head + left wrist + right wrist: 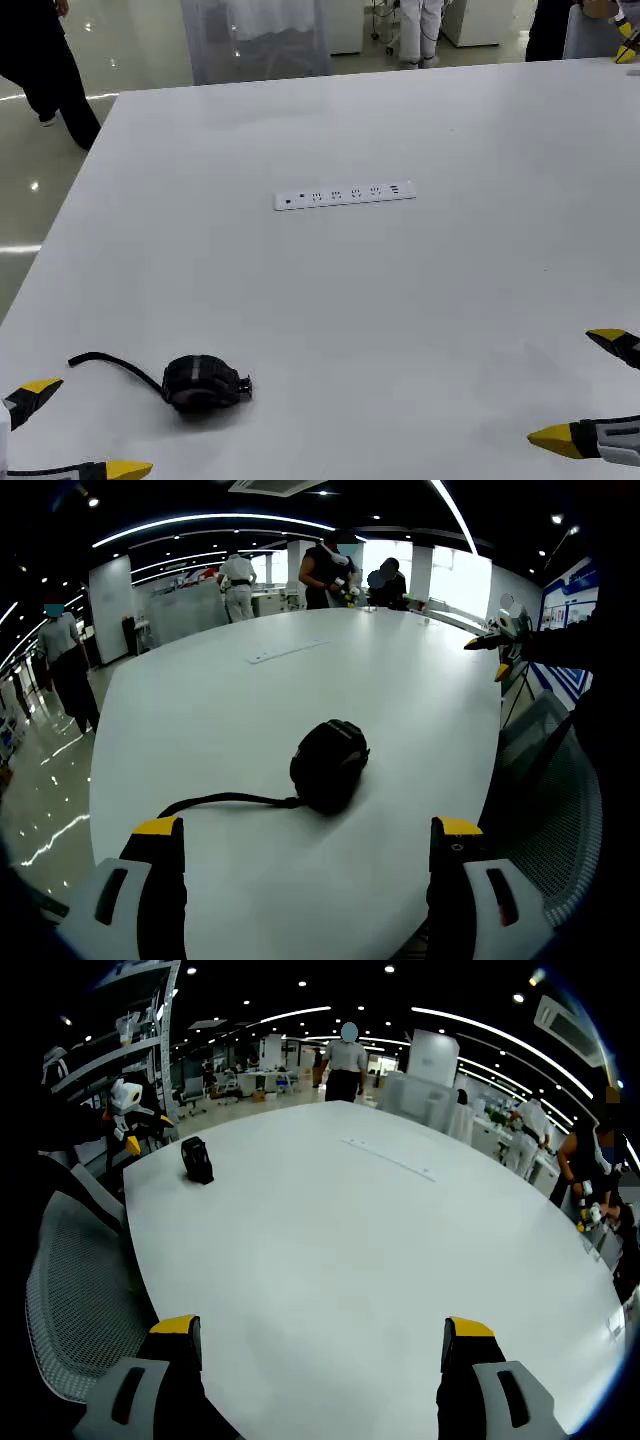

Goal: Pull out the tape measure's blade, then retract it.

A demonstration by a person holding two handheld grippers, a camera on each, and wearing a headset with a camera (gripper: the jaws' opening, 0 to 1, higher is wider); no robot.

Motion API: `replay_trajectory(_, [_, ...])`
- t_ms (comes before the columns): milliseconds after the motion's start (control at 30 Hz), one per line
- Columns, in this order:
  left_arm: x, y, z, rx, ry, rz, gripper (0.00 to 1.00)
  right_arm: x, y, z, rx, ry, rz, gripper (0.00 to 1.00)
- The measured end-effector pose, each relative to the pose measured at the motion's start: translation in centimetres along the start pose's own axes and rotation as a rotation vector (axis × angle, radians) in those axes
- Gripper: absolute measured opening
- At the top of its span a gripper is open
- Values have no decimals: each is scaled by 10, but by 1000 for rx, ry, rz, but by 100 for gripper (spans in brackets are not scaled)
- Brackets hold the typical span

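Left tool [88, 427]: yellow-tipped jaws spread, nothing between them. Black tape measure [204, 382] on the white bench [450, 270] just to its right, not touching; its black strap [112, 364] trails back toward the tool. Right tool [572, 386]: jaws spread, well apart from the tape measure. White power strip [344, 194] far ahead of both tools.

Tape measure [205, 382] on table [420, 300] before left claw [85, 428], what seems a power strip [345, 195] behind, mid-table
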State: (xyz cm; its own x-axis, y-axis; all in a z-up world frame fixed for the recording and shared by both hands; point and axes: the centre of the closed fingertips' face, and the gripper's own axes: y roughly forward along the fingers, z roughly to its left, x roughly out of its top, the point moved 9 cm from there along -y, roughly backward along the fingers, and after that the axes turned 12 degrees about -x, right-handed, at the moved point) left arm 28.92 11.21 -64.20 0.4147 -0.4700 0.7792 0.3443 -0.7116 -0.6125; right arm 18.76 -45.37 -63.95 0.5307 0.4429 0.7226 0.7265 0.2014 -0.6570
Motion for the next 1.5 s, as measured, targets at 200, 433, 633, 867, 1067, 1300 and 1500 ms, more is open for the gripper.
replay_trajectory(200, [0,-5,5,20,7,-17,100,5,7,5,9,-19,16,99])
replay_trajectory(433, [-4,-8,5,7,-10,-7,100,6,5,4,2,4,8,99])
replay_trajectory(633, [-5,-7,6,18,-23,-14,100,2,4,5,15,-8,21,99])
replay_trajectory(867, [-6,-6,5,7,-20,-4,100,2,2,4,17,2,27,99])
replay_trajectory(1067, [4,-4,7,-12,14,6,100,7,5,5,25,-6,23,99])
replay_trajectory(1300, [18,0,13,-61,75,50,100,18,14,5,41,-37,15,99])
replay_trajectory(1500, [32,10,24,-110,127,97,100,31,25,5,63,-86,6,99])
